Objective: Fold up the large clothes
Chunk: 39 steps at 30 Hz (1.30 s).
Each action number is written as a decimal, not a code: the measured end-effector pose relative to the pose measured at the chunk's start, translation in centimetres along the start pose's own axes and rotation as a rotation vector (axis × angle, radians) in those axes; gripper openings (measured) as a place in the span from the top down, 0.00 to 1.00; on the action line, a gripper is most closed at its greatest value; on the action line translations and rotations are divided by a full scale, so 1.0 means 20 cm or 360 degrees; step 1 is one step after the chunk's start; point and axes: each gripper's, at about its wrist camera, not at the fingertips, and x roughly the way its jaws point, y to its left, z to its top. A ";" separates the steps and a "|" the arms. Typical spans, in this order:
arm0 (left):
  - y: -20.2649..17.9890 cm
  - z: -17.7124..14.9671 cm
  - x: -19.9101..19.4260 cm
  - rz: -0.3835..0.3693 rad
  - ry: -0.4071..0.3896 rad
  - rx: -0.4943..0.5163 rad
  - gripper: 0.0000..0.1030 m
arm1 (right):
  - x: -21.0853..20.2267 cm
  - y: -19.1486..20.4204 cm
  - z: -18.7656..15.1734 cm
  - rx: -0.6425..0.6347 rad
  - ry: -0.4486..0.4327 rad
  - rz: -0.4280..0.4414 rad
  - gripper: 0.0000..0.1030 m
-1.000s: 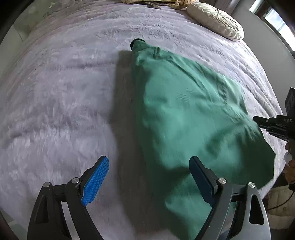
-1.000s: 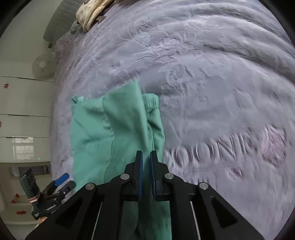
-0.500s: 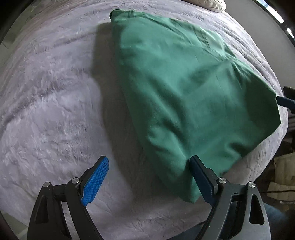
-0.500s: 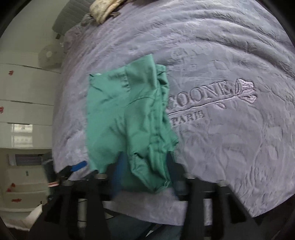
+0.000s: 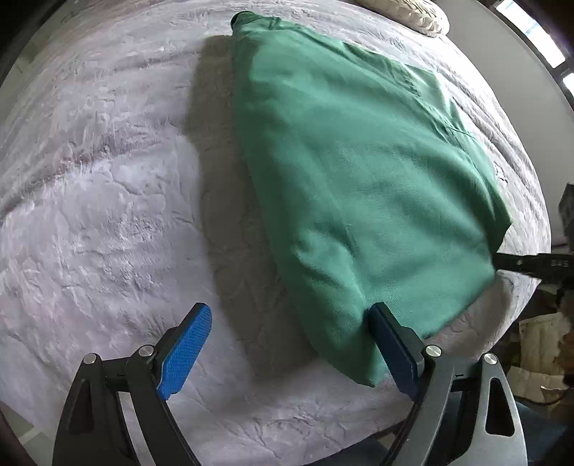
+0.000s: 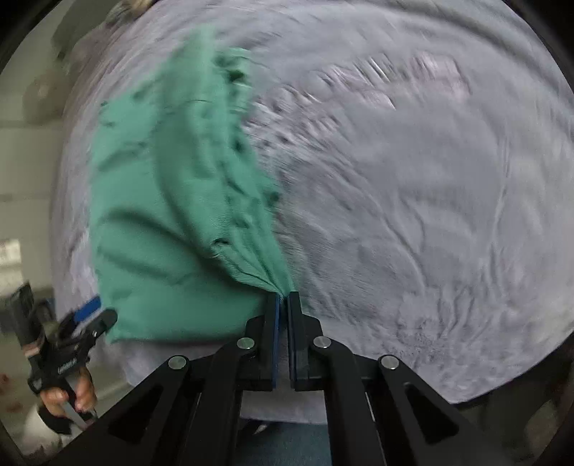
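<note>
Shifted since 1 second ago: my right tool (image 6: 283, 297) reopened, then clamped the green garment's (image 5: 358, 172) near corner. Left tool (image 5: 290, 344) gapes empty beside its hem. Garment: on bed (image 5: 107, 222); soft, light; grip corners.

A green garment (image 5: 358, 172) lies spread on a pale grey fluffy bedspread (image 5: 107, 222). The left gripper (image 5: 290, 322) hangs over its near corner, blue-padded jaws wide apart. A cream pillow (image 5: 412, 12) sits at the far edge.
</note>
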 end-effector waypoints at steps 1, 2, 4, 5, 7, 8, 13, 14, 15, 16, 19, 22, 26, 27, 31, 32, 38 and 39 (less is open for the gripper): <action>0.00 0.00 0.00 0.0004 0.0001 -0.0010 0.12 | 0.01 -0.02 0.00 0.0024 -0.0001 0.0013 0.96; -0.01 -0.01 0.00 0.0012 -0.0001 -0.0018 0.12 | 0.02 -0.03 0.00 0.0046 -0.0002 0.0019 0.96; -0.01 -0.01 -0.01 0.0027 -0.0005 -0.0014 0.12 | -0.02 0.00 0.00 0.0012 0.0002 -0.0005 0.96; -0.01 -0.01 -0.01 0.0031 -0.0004 -0.0012 0.12 | -0.05 0.01 0.00 -0.0026 0.0003 -0.0021 0.96; 0.00 -0.01 -0.01 0.0036 -0.0001 -0.0018 0.12 | -0.14 0.05 -0.01 -0.0087 -0.0022 -0.0048 0.96; -0.01 -0.01 -0.01 0.0037 0.0000 -0.0020 0.12 | -0.18 0.07 -0.01 -0.0104 -0.0055 -0.0064 0.96; 0.00 -0.02 -0.02 0.0044 -0.0002 -0.0032 0.12 | -0.38 0.23 0.01 -0.0228 -0.0282 -0.0043 0.96; 0.00 -0.01 -0.02 0.0045 0.0000 -0.0034 0.12 | -0.38 0.28 0.02 -0.0256 -0.0290 -0.0027 0.96; 0.00 -0.01 -0.02 0.0047 0.0002 -0.0037 0.12 | -0.35 0.33 0.03 -0.0279 -0.0286 -0.0030 0.96; -0.01 -0.01 -0.02 0.0049 0.0005 -0.0039 0.12 | -0.32 0.35 0.05 -0.0294 -0.0269 -0.0054 0.96; -0.01 0.00 -0.02 0.0053 0.0010 -0.0046 0.12 | -0.18 0.35 0.10 -0.0268 -0.0202 -0.0135 0.96; 0.00 0.00 -0.02 0.0060 0.0011 -0.0053 0.12 | -0.09 0.27 0.15 -0.0154 -0.0151 -0.0135 0.98; -0.02 0.01 -0.02 0.0078 0.0014 -0.0054 0.12 | -0.07 0.24 0.16 -0.0120 -0.0127 -0.0104 1.00; -0.02 0.01 -0.02 0.0082 0.0017 -0.0057 0.12 | -0.06 0.24 0.16 -0.0135 -0.0123 -0.0112 1.00; -0.03 0.02 -0.02 0.0099 0.0023 -0.0066 0.12 | -0.04 0.24 0.16 -0.0132 -0.0119 -0.0119 1.00; -0.03 0.03 -0.02 0.0103 0.0021 -0.0070 0.12 | -0.04 0.24 0.15 -0.0139 -0.0120 -0.0121 1.00; -0.04 0.04 -0.05 0.0125 0.0017 -0.0093 0.12 | 0.00 0.23 0.10 -0.0146 -0.0082 -0.0111 1.00; -0.04 0.05 -0.05 0.0126 0.0010 -0.0104 0.12 | 0.00 0.23 0.09 -0.0144 -0.0077 -0.0107 1.00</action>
